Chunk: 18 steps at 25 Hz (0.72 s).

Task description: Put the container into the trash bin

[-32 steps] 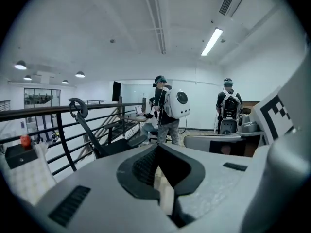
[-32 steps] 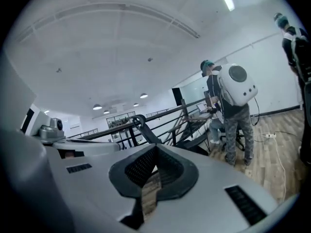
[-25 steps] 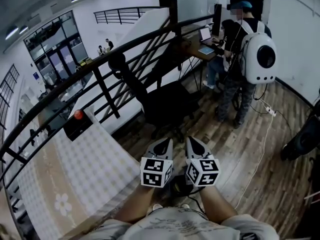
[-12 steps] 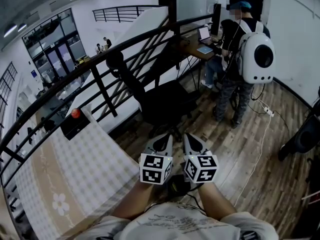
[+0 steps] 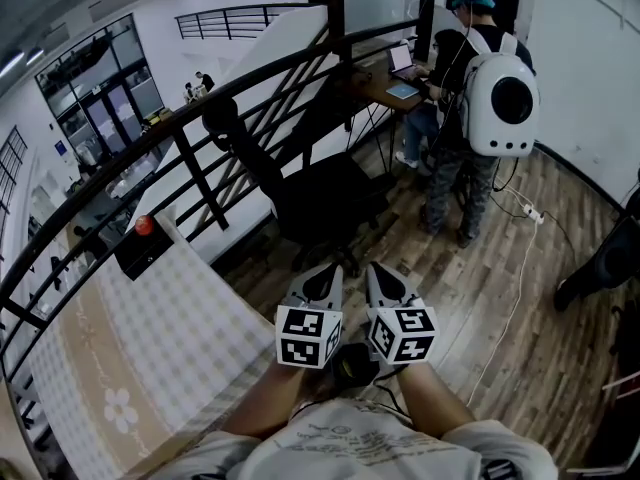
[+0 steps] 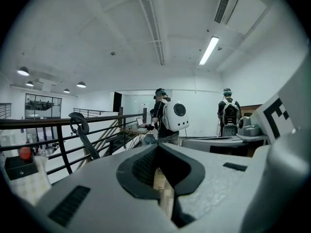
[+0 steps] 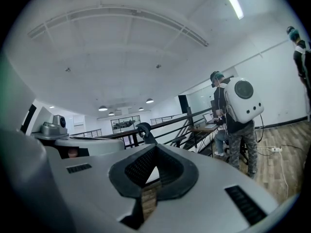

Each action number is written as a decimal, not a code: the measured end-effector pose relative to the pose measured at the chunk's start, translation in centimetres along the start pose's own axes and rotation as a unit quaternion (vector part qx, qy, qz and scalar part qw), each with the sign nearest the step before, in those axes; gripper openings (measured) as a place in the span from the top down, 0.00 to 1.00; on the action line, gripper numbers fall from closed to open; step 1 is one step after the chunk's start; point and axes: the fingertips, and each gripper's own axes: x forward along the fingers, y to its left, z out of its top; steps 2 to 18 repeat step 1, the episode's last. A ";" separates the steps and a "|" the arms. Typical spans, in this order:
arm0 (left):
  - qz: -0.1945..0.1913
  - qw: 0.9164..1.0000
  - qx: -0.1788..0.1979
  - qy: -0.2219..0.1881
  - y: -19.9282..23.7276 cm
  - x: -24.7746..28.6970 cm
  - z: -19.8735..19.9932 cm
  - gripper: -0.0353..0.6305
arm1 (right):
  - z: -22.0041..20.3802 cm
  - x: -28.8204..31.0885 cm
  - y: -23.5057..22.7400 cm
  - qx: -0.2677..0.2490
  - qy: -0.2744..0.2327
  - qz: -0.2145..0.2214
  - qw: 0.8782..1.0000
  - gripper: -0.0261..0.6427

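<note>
Very little is shifting since the earlier frames. Our head view is drifting slightly, so the person with the white backpack (image 5: 500, 88) is sitting a touch higher and further left in it. The left gripper (image 5: 323, 276) and the right gripper (image 5: 388, 280) are staying side by side, close in front of our body, above the wooden floor (image 5: 480, 298). They are pointing roughly level toward the black chair (image 5: 320, 203) and the railing (image 5: 200, 168). In both gripper views the fingers (image 6: 138, 168) are pressing together and gripping nothing, with only a sliver of floor showing through. We are finding neither the container nor the trash bin in any view, and the table (image 5: 170, 338) with the checked cloth is lying off to our left. We are judging that the task is not under way at this moment.
</note>
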 end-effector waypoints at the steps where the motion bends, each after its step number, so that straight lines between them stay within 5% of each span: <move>1: -0.001 1.000 -0.001 0.001 0.0 0.1 -0.2 0.94 | -0.1 0.0 -0.1 0.000 0.001 -0.001 1.000 0.96; 18: -0.001 1.000 -0.001 0.001 0.0 0.1 -0.2 0.94 | -0.1 0.0 -0.1 0.000 0.001 -0.001 1.000 0.96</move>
